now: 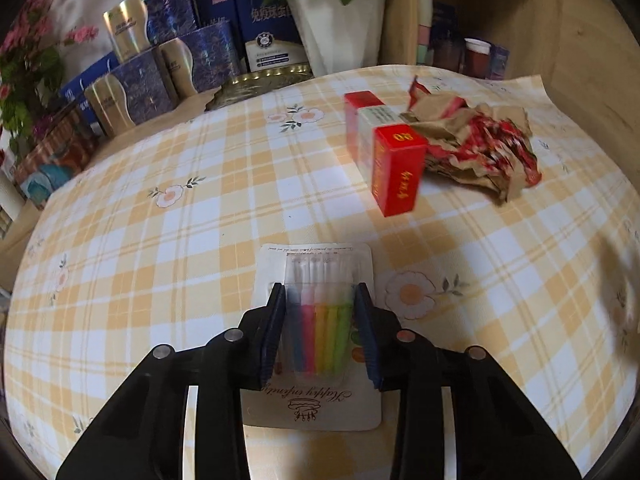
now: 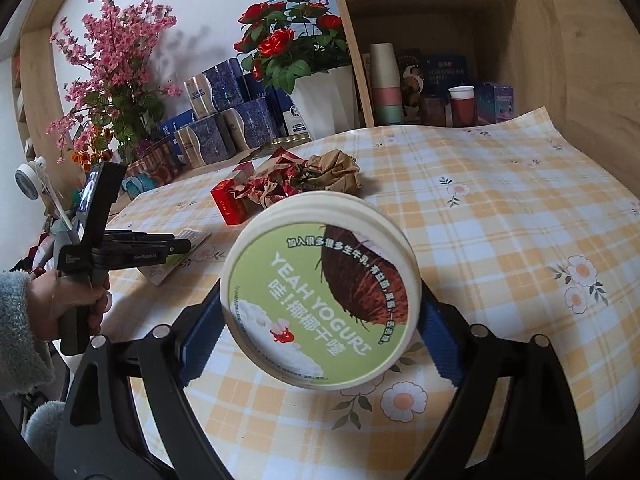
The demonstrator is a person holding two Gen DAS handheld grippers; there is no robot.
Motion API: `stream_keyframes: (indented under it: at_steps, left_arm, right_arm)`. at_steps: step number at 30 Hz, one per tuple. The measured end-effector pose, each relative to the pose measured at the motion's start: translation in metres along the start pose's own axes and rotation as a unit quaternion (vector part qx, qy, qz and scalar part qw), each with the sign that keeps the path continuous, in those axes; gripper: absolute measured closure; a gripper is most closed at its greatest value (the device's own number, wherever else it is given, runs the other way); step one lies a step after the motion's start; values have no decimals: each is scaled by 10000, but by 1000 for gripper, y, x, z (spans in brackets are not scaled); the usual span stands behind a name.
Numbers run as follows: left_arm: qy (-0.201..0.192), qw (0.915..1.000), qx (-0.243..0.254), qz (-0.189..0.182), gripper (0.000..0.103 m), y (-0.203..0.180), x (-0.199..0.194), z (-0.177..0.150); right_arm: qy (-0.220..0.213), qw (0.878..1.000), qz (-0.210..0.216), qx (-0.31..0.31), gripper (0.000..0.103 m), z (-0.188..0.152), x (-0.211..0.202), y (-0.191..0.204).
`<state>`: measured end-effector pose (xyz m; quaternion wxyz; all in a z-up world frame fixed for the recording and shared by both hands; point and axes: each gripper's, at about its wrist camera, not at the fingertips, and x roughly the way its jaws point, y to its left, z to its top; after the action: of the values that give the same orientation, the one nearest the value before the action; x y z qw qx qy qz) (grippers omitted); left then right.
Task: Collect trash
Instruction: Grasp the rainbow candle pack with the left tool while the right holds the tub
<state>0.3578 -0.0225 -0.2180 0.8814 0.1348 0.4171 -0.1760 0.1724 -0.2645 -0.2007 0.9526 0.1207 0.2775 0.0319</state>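
Black hand-held gripper (image 1: 320, 292) frames, round silver rivets, blue pads (image 2: 442, 334), fluffy sleeve (image 2: 18, 328), seemingly grey-blue fleece

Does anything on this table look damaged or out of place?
Yes. A crumpled brown and red paper wrapper lies torn and wadded on the checked tablecloth, against a red box. A candle pack lies flat between the left gripper fingers. The right gripper holds a yogurt tub tipped over.

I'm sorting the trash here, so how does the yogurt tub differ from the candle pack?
The yogurt tub is round and opaque with a green label; the candle pack is a flat card with a clear blister over coloured candles. The tub is held up off the tablecloth in the right gripper; the pack lies flat on it between the left gripper fingers. Both are printed packaging.
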Motion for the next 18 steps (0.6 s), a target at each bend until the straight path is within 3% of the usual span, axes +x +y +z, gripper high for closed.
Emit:
stream_keyframes:
  at_steps: [10, 18]
  left_arm:
    - [-256, 9991, 191, -264, 69, -29, -58, -23]
    - [-571, 9956, -106, -739, 69, -53, -137, -74]
  right_arm:
    - [112, 9999, 100, 39, 16, -7, 4, 5]
    - [76, 9994, 229, -256, 16, -17, -11, 26]
